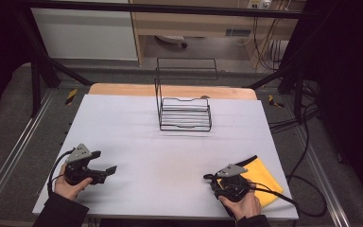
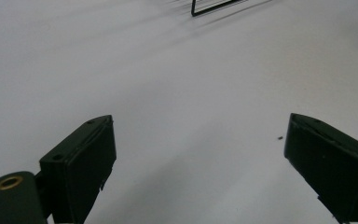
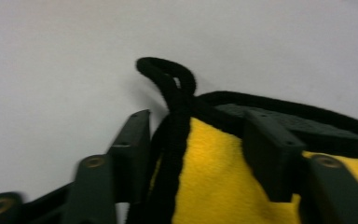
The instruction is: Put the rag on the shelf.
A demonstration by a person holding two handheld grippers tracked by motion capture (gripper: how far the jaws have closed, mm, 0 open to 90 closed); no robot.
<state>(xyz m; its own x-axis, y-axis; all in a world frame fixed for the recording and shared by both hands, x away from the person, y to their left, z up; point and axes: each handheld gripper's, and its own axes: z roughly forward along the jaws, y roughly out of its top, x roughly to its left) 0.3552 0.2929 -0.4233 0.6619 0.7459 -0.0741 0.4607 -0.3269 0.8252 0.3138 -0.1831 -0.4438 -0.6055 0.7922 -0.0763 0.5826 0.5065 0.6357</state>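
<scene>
Right claw (image 3: 193, 140): my jaws straddle the cloth's black-trimmed corner, not yet pinching, placed to take the hem.
Yellow cloth (image 1: 263, 177): flat at the table's (image 1: 170, 142) five o'clock.
Left claw (image 1: 105, 172): wide, empty, idle at seven o'clock.
Wire rack (image 1: 184, 111): twelve o'clock.

The rack (image 1: 184, 113) stood at the far middle of the table (image 1: 137, 142). The cloth (image 1: 263, 179) lay near-right of the rack, the left gripper (image 1: 105, 171) near-left.
</scene>
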